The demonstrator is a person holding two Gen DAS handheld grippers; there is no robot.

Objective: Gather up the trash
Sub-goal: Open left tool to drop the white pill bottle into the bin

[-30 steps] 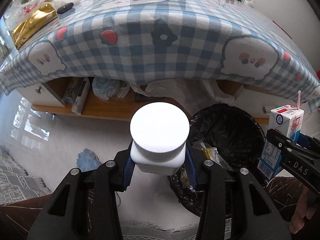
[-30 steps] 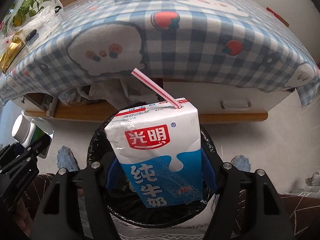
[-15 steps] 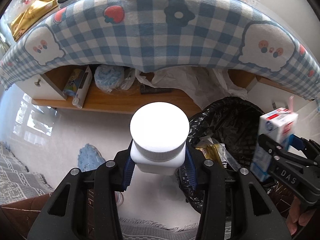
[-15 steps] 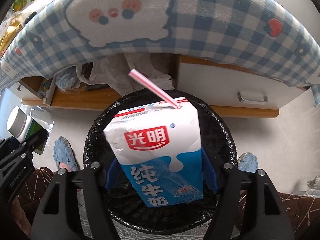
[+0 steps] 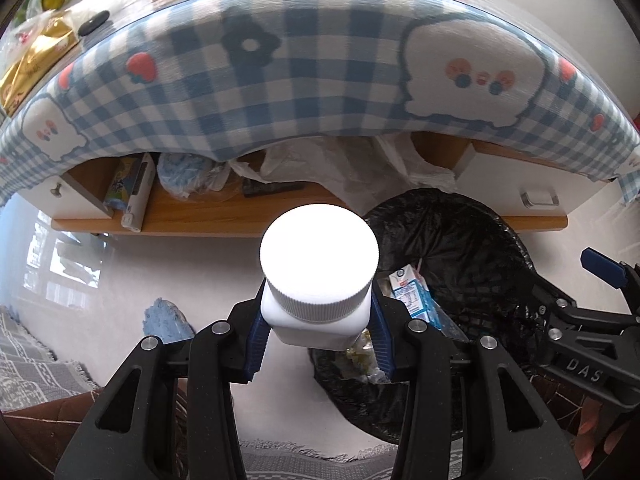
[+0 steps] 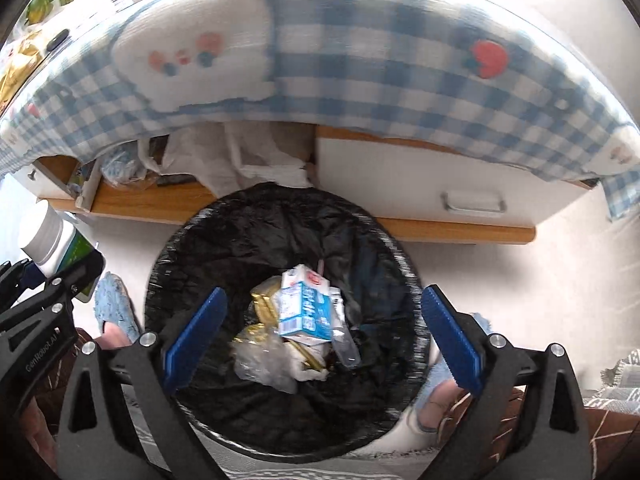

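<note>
A: Left wrist view, item one: left gripper, jaws clamped on the square shoulders of a white bottle, ribbed cap toward the camera. The bottle sits over bare floor, just left of the bin; it is not above the opening.

B: Right wrist view, item two: right gripper, blue pads spread wide, nothing between them, poised over the bin mouth. The milk carton lies inside on wrappers and clear film, near the middle of the black liner.

A: Handling note for the step in hand, as a judgement: the bottle should travel right until its body is over the liner, not the rim, before the jaws part. A release from the present spot would likely land it on the floor.

B: Clearance, near side: the right gripper occupies the space over the opening. It should give way, or the left should enter from the left rim, to avoid contact.

A: Clearance, far side: the shelf edge and the hanging checked tablecloth stand just behind the bin. Little room there; the open floor to the left offers the freer approach.

B: Also listed: blue slippers on the floor beside the bin.
</note>
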